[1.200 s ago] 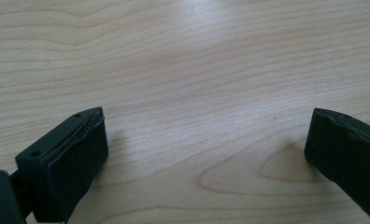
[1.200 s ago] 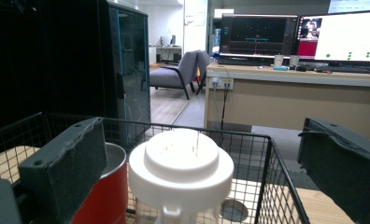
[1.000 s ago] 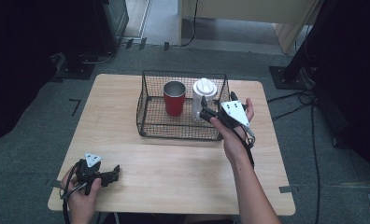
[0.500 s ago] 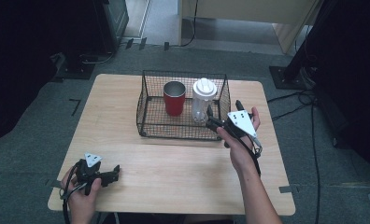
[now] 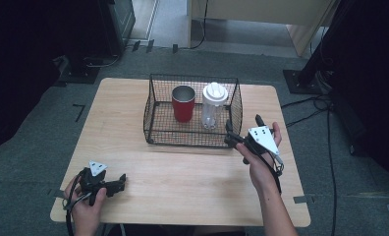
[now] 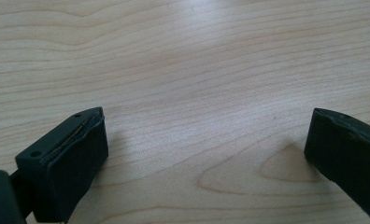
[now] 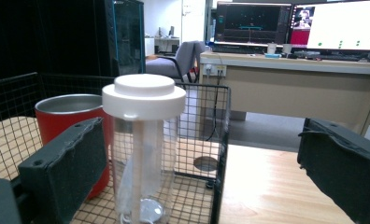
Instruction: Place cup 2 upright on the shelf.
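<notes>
R gripper (image 5: pixel 235 137): held above worktop (image 5: pixel 192 172) just outside basket (image 5: pixel 192 110) at its front-right corner, aimed at bottle (image 5: pixel 214 105). Fingers (image 7: pixel 61 172) wide apart, nothing between them; not touching bottle or mesh.

Bottle: clear body, white lid, upright inside basket, R side. Red cup (image 5: pixel 183 103) upright just beside it on L; contact betw. the two cannot be told. In R gripper view the bottle (image 7: pixel 143 144) stands near the L finger, behind the basket wire.

L gripper (image 5: pixel 115 183): at front-left of worktop, well apart from basket, low over the wood. Fingers (image 6: pixel 71 158) apart, empty; bare wood betw. them.
</notes>
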`<state>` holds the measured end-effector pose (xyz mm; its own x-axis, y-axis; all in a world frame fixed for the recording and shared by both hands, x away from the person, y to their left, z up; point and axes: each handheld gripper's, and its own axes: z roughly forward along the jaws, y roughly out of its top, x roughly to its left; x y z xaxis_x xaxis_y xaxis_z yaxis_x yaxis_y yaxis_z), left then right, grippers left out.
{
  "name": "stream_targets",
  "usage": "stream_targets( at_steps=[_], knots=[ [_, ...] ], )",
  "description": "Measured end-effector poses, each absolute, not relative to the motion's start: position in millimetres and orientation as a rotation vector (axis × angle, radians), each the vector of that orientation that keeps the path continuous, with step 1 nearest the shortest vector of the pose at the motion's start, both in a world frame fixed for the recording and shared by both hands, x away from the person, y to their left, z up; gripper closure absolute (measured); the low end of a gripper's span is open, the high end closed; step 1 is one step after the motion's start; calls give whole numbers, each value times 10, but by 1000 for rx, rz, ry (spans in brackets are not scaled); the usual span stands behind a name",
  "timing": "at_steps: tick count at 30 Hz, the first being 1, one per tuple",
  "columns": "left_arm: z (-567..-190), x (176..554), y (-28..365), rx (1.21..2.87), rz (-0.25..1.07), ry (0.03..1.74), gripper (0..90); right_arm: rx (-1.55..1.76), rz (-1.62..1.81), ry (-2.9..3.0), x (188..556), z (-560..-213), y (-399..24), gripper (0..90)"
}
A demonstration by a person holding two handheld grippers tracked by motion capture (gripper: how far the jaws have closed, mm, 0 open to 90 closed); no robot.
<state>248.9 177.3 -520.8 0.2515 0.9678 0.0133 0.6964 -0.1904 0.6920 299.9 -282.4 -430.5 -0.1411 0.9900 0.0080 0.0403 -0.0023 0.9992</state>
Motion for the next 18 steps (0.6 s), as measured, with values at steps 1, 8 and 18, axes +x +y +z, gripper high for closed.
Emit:
stream_targets(
  at_steps=[1,8,18],
  knots=[
    [-5208,2489,1773,1961,621,1508,2,1173,1294,1340,2983,-4318,-2846,16],
    [-5208,2489,1773,1961,621,1508,1,1189,1281,1340,2899,-4398,-2963,16],
    [-5208,2489,1773,1961,621,1508,1,1220,1250,1337,2801,-4526,-3126,15]
  ],
)
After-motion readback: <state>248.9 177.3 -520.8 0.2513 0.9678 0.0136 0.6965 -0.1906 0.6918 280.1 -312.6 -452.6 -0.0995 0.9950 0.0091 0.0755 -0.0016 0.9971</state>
